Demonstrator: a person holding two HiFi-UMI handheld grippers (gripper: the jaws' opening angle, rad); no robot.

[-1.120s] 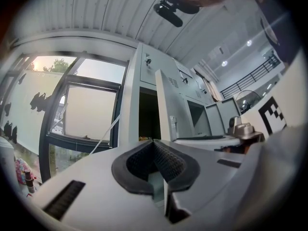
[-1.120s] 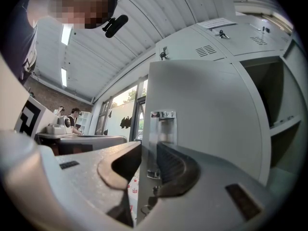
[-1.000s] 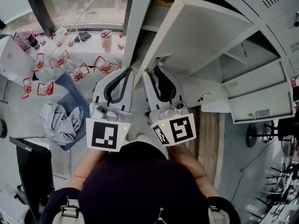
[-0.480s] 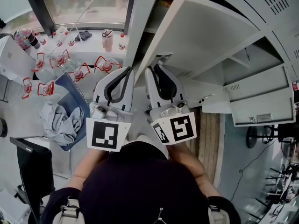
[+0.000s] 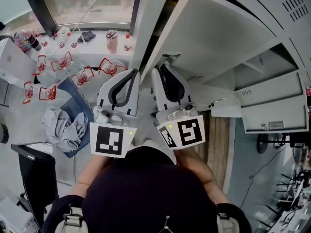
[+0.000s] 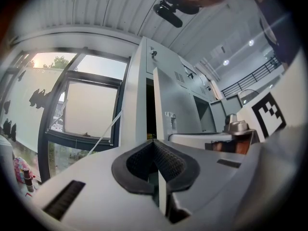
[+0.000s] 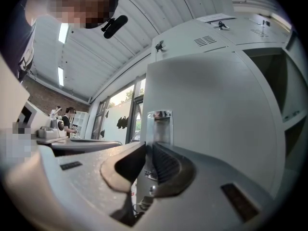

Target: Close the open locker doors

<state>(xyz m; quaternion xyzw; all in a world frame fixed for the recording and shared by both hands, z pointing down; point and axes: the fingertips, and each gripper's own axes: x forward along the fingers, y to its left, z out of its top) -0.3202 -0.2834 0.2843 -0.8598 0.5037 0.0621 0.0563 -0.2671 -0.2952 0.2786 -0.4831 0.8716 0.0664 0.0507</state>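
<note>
The grey open locker door [image 5: 214, 38] swings out from the locker bank, straight above my two grippers. My right gripper [image 5: 158, 73] is at the door's free edge. In the right gripper view the door [image 7: 216, 114] fills the frame, and its edge, just below the metal latch plate [image 7: 159, 124], runs between the closing jaws, with the pads on it. My left gripper [image 5: 128, 74] sits beside it to the left, jaws shut together with nothing between them. In the left gripper view the door [image 6: 173, 105] stands ahead, beside the dark locker opening.
Another open locker door [image 5: 272, 108] hangs out lower on the right. A window sill with bottles [image 5: 111, 40] and a table with red-and-white items [image 5: 63, 67] lie to the left, along with a grey cloth [image 5: 63, 125]. A person [image 7: 71, 121] stands far off.
My right gripper has crept a little forward onto the door's edge. The door panel now shows slightly larger and further right in the head view. The left gripper has stayed put.
</note>
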